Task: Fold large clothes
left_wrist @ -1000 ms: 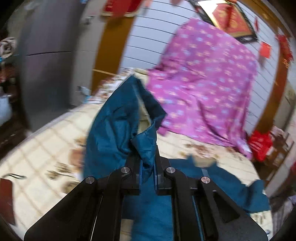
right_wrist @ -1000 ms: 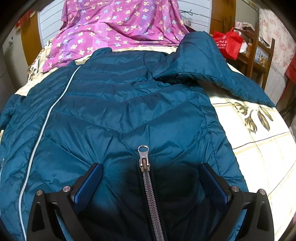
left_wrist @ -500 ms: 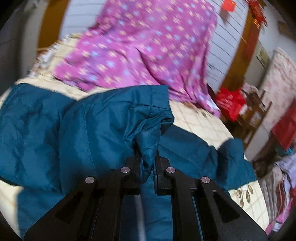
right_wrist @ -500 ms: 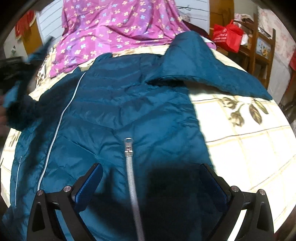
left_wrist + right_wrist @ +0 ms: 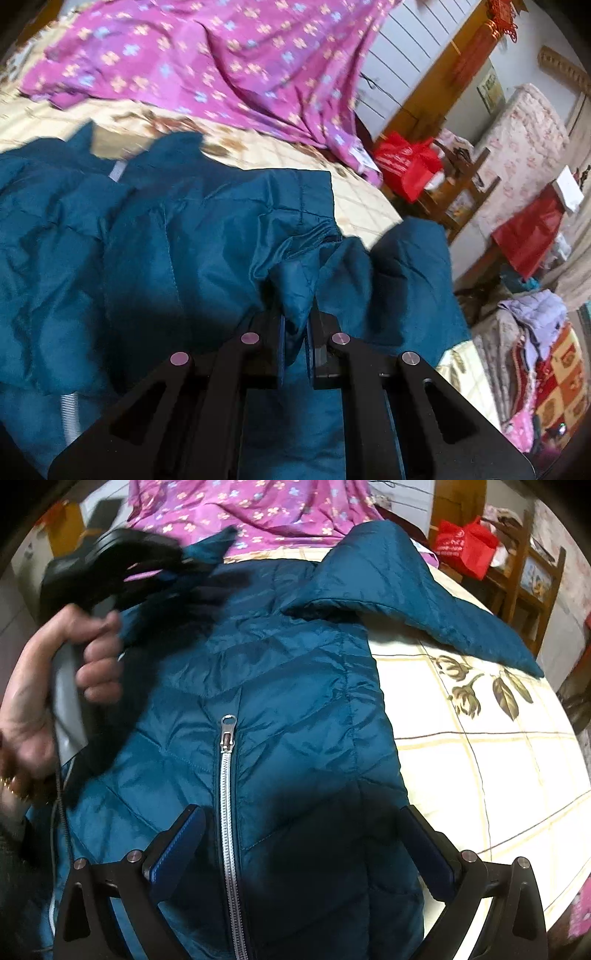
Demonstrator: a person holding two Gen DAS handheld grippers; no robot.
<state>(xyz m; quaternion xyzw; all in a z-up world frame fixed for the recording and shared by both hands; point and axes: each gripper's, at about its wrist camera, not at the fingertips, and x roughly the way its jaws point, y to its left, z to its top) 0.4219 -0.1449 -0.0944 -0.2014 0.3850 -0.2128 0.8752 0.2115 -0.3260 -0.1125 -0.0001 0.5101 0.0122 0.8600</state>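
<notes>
Teal down jacket (image 5: 280,686) spread front-up on bedsheet (image 5: 480,757). Left gripper (image 5: 295,325) clamped on sleeve cuff (image 5: 295,291), carried over jacket's chest (likely folding inward). Right gripper (image 5: 303,849) gaping, empty, above zipper (image 5: 226,775).

Right wrist view. A teal quilted jacket (image 5: 280,686) lies front-up on a cream bedspread (image 5: 480,760) printed with leaves. Its silver zipper (image 5: 227,812) runs up between the spread jaws of the right gripper (image 5: 303,853), whose blue pads (image 5: 177,845) hover over the fabric. One sleeve (image 5: 424,602) extends to the right. At left, a hand (image 5: 55,679) grips the left gripper's handle, blurred, over the jacket's shoulder. A purple floral sheet (image 5: 258,509) and a red bag (image 5: 465,546) lie beyond.
</notes>
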